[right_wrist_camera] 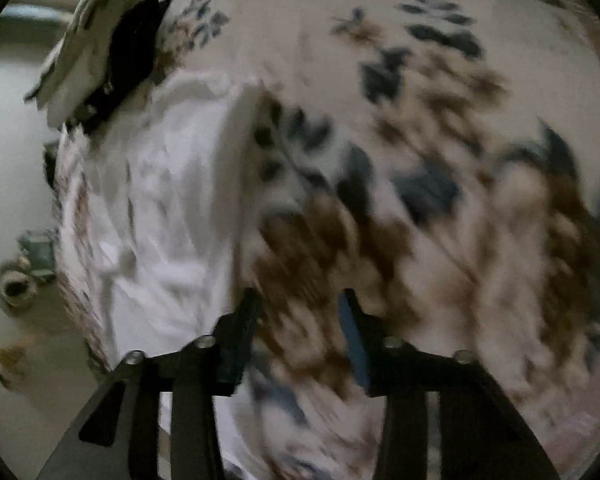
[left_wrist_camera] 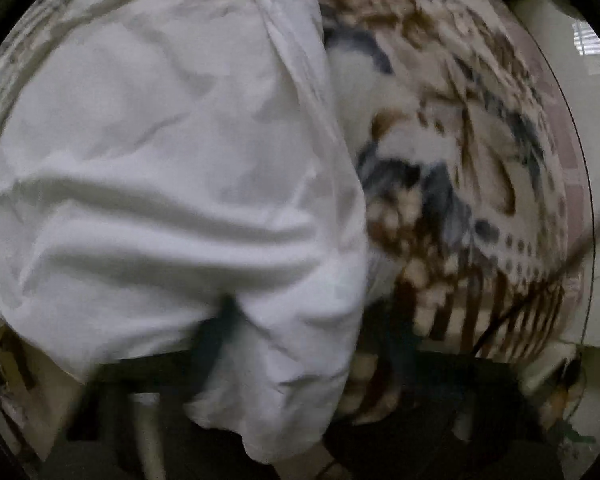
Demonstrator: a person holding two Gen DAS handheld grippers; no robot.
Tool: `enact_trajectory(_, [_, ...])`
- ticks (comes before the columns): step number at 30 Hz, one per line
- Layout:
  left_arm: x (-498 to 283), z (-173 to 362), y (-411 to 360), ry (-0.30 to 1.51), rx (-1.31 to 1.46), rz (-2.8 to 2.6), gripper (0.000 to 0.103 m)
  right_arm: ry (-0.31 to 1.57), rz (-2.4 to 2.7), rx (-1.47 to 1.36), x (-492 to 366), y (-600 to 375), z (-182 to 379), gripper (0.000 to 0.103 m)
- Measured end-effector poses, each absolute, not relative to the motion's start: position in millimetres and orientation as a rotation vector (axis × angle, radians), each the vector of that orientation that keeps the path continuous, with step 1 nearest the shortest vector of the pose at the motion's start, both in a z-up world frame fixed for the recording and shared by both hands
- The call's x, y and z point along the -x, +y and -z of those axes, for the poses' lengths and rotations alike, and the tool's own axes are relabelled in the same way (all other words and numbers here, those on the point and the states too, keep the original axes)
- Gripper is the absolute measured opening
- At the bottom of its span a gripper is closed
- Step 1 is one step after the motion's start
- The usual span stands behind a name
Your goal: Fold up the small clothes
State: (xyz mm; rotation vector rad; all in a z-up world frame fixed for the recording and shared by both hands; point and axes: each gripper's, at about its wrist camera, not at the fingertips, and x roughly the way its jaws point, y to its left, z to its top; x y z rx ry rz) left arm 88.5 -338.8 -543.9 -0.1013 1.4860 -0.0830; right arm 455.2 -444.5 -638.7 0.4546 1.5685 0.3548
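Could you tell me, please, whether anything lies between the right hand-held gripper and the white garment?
Nothing visible does. The right hand-held gripper is open over the flowered blanket, and the white garment lies just to its left on that blanket, with only bare blanket between them. The picture is blurred, so small things could be missed.

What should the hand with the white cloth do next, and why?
Probably carry the white garment across and lay it down on the flowered blanket. The cloth drapes over the left hand-held gripper, bunched and wrinkled rather than folded flat. The right hand-held gripper is open above the blanket, holding nothing, so it could help smooth the cloth afterwards.
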Motion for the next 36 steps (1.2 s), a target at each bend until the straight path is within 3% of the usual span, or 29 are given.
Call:
enact_trajectory(1, [-90, 541, -336, 1.472, 0.105, 0.069, 0.010, 1.559, -0.361, -0.475, -468, -439, 643, 0.050])
enact_trajectory(2, [-90, 537, -329, 1.446, 0.144, 0.061, 0.005, 1.556, -0.369, -0.497, -479, -435, 648, 0.050])
enact_trajectory(7, [-83, 517, -305, 1.381, 0.233, 0.033, 0.002, 1.590, -0.366, -0.603, -522, -411, 683, 0.049])
enact_trajectory(10, [-78, 501, -284, 1.357, 0.286, 0.011, 0.002, 1.575, -0.374, -0.571, -532, -393, 682, 0.007])
enact_trajectory(18, [-76, 462, -216, 1.319, 0.421, -0.060, 0.002, 1.505, -0.422, -0.483, -540, -349, 617, 0.005])
enact_trajectory(26, [-74, 441, -99, 1.261, 0.570, -0.174, 0.002, 1.474, -0.443, -0.337, -554, -253, 557, 0.005])
enact_trajectory(36, [-80, 496, 28, 1.301, 0.718, -0.223, 0.002, 1.514, -0.366, -0.034, -567, -44, 598, 0.005])
